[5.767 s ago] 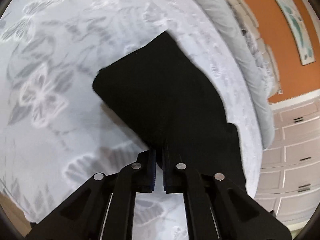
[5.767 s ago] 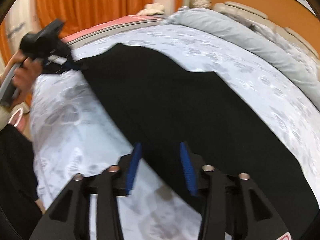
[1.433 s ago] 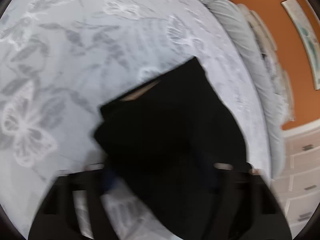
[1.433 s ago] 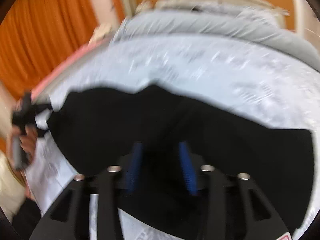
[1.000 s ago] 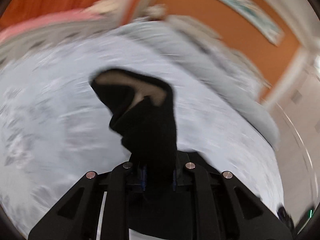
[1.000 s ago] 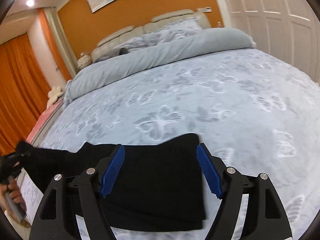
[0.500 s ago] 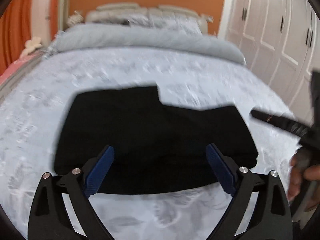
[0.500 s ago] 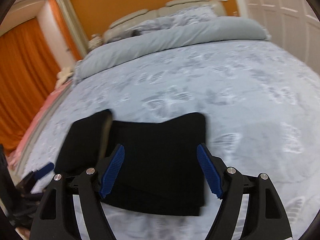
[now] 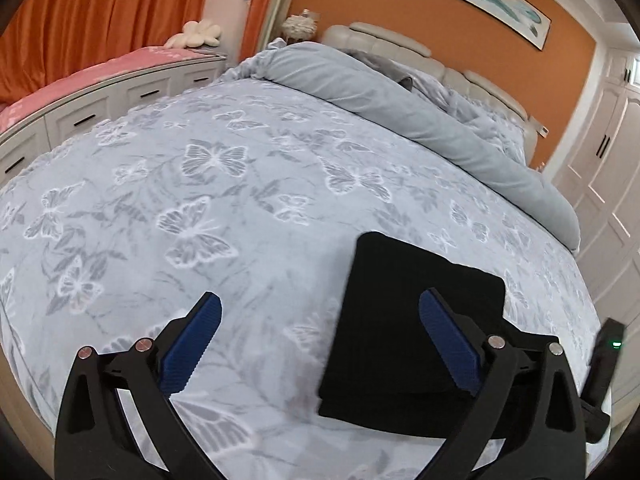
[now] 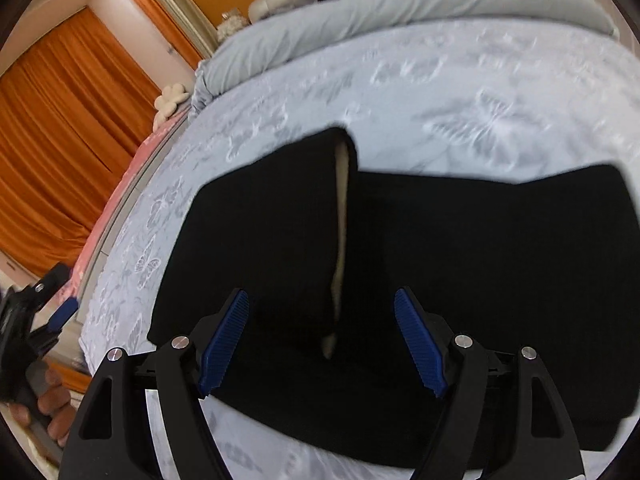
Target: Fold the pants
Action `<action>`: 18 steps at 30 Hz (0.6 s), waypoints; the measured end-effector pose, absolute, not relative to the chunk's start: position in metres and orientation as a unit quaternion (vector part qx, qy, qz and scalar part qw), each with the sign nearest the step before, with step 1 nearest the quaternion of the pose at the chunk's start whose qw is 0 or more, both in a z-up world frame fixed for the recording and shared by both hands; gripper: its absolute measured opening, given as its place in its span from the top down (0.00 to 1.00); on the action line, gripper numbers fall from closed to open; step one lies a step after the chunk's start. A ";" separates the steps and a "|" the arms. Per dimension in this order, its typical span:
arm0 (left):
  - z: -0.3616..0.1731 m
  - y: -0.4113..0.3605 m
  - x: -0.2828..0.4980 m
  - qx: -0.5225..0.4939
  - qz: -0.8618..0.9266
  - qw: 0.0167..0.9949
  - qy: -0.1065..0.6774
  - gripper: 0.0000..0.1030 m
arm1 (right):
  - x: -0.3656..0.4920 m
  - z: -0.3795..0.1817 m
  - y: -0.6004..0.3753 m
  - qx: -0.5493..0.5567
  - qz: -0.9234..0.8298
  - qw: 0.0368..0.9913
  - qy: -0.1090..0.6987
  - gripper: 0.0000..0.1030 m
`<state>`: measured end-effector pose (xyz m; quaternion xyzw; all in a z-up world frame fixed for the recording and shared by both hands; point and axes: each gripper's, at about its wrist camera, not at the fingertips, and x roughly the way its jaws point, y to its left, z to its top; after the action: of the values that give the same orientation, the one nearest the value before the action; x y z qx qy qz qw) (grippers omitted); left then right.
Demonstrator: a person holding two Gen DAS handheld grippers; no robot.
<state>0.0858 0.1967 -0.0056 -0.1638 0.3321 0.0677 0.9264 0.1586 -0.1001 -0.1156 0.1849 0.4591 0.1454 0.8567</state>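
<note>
The black pants (image 9: 404, 320) lie folded into a thick rectangle on the butterfly-patterned bedspread (image 9: 208, 208), at the lower right of the left wrist view. My left gripper (image 9: 320, 344) is open and empty, held above the bed with the pants behind its right finger. In the right wrist view the pants (image 10: 460, 256) fill the middle, with a pale inner strip (image 10: 341, 240) showing along the folded-over edge. My right gripper (image 10: 322, 340) is open and empty, hovering just above the pants. The left gripper (image 10: 36, 312) also shows at the far left of that view.
A rolled grey duvet (image 9: 400, 108) lies across the head of the bed. White drawers with a pink cover (image 9: 92, 96) stand on the left, orange curtains (image 9: 100, 12) behind. White wardrobe doors (image 9: 600, 184) line the right.
The left gripper carried a pants end over, let go and opened wide, then swung left. The right gripper stayed open and moved closer over the folded pants.
</note>
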 end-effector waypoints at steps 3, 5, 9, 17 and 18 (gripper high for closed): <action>-0.006 0.200 0.081 -0.144 0.071 0.931 0.328 0.06 | 0.166 -0.126 -0.086 0.180 0.147 0.859 0.457 0.60; -0.006 0.202 0.080 -0.134 0.058 0.932 0.331 0.06 | 0.167 -0.119 -0.079 0.157 0.141 0.866 0.454 0.77; -0.008 0.188 0.077 -0.109 0.022 0.935 0.336 0.05 | 0.152 -0.066 -0.087 0.175 0.190 0.878 0.402 0.91; -0.020 0.140 0.088 -0.081 -0.030 0.928 0.363 0.05 | 0.127 -0.048 -0.165 0.129 0.112 0.905 0.390 0.80; -0.023 0.131 0.092 -0.075 -0.033 0.926 0.369 0.05 | 0.132 -0.063 -0.170 0.130 0.107 0.891 0.421 0.71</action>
<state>0.0917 0.1305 -0.0230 -0.0752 0.3693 -0.0328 0.9257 0.1325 -0.1701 -0.0631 0.1305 0.4205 0.1073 0.8914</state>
